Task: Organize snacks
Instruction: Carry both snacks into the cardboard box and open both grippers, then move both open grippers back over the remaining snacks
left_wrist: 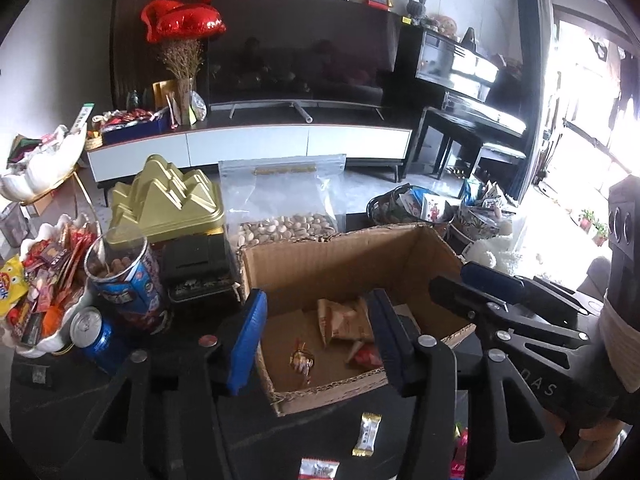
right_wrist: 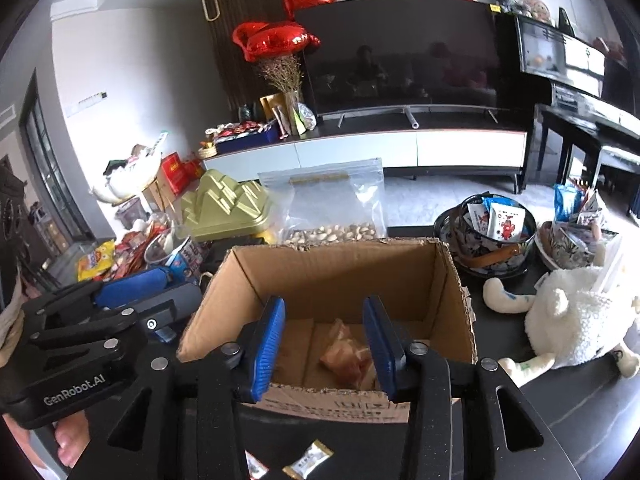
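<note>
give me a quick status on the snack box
Left hand-held gripper and right hand-held gripper open, empty. Cardboard box holds few snack packets. Loose candies on table; nothing blocking.

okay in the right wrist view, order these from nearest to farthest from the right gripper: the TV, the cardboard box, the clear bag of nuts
From the right gripper:
1. Cardboard box, directly ahead, under the fingertips.
2. Clear bag of nuts, standing just behind the box.
3. TV, on the stand across the room.

My left wrist view looks forward and down between its fingers into the cardboard box (left_wrist: 352,264) from close by. My right wrist view faces the same box (right_wrist: 344,276), nearer its front; both share the television (left_wrist: 300,48) behind.
</note>
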The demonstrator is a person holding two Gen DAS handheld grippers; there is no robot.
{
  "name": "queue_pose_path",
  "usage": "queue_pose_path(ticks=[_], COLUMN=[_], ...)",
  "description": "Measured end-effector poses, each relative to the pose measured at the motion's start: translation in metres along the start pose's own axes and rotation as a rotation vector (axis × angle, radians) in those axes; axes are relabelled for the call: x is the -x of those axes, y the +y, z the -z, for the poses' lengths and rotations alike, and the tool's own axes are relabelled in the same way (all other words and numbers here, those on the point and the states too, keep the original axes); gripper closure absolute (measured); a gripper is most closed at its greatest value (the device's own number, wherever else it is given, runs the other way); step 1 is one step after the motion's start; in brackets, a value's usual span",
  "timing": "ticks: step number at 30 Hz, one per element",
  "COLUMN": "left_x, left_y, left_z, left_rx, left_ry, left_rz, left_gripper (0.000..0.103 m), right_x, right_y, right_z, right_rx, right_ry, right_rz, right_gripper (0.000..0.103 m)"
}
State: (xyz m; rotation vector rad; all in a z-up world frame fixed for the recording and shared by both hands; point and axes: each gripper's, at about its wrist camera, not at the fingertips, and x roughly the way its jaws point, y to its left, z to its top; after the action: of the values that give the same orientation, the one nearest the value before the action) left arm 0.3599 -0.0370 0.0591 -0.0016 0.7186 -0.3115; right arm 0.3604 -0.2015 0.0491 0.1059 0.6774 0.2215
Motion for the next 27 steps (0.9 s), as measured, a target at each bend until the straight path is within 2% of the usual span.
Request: queue_pose_path(ticks=[6,14,22,27], left_x=[0.025,0.060,0.072,0.069], left_y=[0.000,-0.004,-0.007,-0.010], left_z=[0.019,0.049,0.081,0.107], left_rx=[0.010,-0.019,-0.038,-0.031], left_ry=[-0.011,-0.041,-0.054,-0.030], left_rz=[0.014,-0.006,-0.036,-0.041], left_gripper=[0.044,0.042,0.039,0.039], right_x=[0.021,0.038,0.048,0.052], right_y=[0.012,0.027,0.033,0.027], right_z=[0.015,0.047,0.081,0.100], right_rx=[0.015,0.018,0.012,-0.003], right_ry=[-0.010,-0.006,-0.002,0.019], right_rz=[-0.012,-0.052,-0.047,-0.030], right_gripper=[0.061,0.061,0.061,0.061])
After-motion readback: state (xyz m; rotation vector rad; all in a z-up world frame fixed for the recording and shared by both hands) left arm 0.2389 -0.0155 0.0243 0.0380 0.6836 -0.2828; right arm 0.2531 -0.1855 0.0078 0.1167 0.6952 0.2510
